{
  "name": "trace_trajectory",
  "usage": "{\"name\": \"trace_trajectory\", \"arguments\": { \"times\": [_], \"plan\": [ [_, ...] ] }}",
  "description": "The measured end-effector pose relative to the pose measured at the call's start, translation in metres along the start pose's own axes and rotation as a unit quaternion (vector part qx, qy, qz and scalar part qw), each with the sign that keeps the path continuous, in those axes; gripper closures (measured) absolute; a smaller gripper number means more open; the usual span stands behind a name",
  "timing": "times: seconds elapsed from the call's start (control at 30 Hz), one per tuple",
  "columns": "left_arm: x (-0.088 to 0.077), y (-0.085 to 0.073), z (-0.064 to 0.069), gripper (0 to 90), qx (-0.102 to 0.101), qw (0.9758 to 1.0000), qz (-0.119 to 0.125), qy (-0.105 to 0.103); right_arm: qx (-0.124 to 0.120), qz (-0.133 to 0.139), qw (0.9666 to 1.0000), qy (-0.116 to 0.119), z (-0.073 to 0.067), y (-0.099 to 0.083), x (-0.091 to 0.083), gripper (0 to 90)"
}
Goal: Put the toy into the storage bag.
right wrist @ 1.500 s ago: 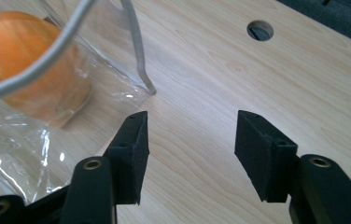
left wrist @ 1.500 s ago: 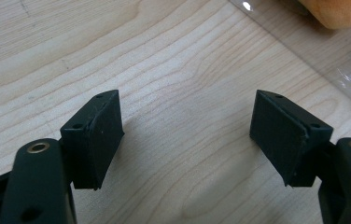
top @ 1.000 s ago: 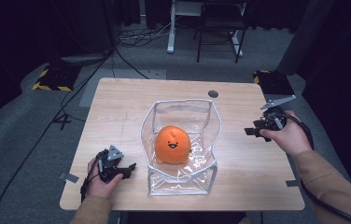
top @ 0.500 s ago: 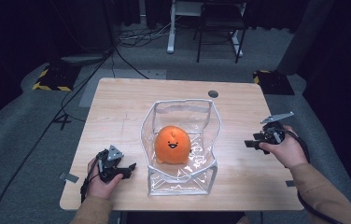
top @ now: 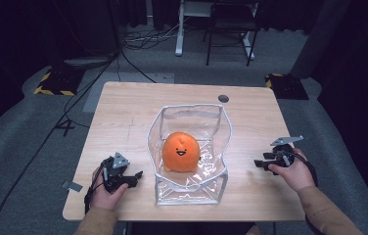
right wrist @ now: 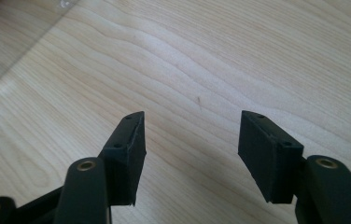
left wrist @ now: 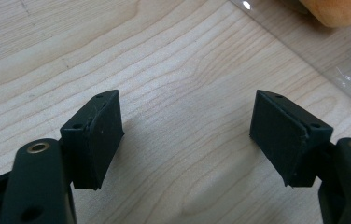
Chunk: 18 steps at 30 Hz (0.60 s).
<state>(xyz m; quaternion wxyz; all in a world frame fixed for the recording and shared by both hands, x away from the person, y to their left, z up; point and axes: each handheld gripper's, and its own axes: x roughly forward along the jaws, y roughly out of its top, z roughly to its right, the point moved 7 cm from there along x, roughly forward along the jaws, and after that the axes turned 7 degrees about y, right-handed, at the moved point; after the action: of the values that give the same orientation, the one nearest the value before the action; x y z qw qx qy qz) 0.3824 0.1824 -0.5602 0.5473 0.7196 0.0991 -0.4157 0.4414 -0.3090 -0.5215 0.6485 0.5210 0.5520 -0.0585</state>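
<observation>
An orange plush toy (top: 181, 151) with a smiling face sits inside a clear plastic bag (top: 190, 190) with a white zip edge, in the middle of the wooden table (top: 123, 112). My left gripper (top: 135, 176) rests on the table at the bag's left, open, nothing between its jaws; in its own view the open left gripper (left wrist: 185, 135) hovers over bare wood, with the plush (left wrist: 337, 11) and the bag's edge (left wrist: 304, 51) at the top right. My right gripper (top: 259, 164) sits low at the bag's right, open and empty. The right gripper view has the right gripper (right wrist: 192, 154) over bare wood.
A round cable hole (top: 223, 98) lies at the table's far right. Beyond the table are a grey carpet, cables, a white desk frame (top: 178, 29) and a chair (top: 231, 29). Yellow-black striped blocks (top: 55, 83) flank the far corners.
My right gripper has come down and nearer along the table's right side, ending close to the bag's right edge. The left gripper, bag and plush have stayed put.
</observation>
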Motion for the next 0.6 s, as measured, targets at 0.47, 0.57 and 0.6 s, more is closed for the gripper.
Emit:
{"name": "trace_trajectory", "arguments": {
  "times": [0.47, 0.57, 0.6],
  "plan": [
    [0.0, 0.0, 0.0, 25.7, 0.0, 1.0, 0.0, 0.0, -0.014, 0.079, 0.9963, -0.032, 0.001, -0.028, 0.015, 31.4],
    [0.0, 0.0, 0.0, 25.7, 0.0, 1.0, 0.001, 0.0, -0.02, 0.095, 0.9945, -0.038, 0.001, -0.028, 0.019, 24.9],
    [0.0, 0.0, 0.0, 25.7, 0.0, 1.0, 0.0, 0.0, -0.021, 0.094, 0.9945, -0.041, 0.001, -0.028, 0.019, 24.6]
  ]
}}
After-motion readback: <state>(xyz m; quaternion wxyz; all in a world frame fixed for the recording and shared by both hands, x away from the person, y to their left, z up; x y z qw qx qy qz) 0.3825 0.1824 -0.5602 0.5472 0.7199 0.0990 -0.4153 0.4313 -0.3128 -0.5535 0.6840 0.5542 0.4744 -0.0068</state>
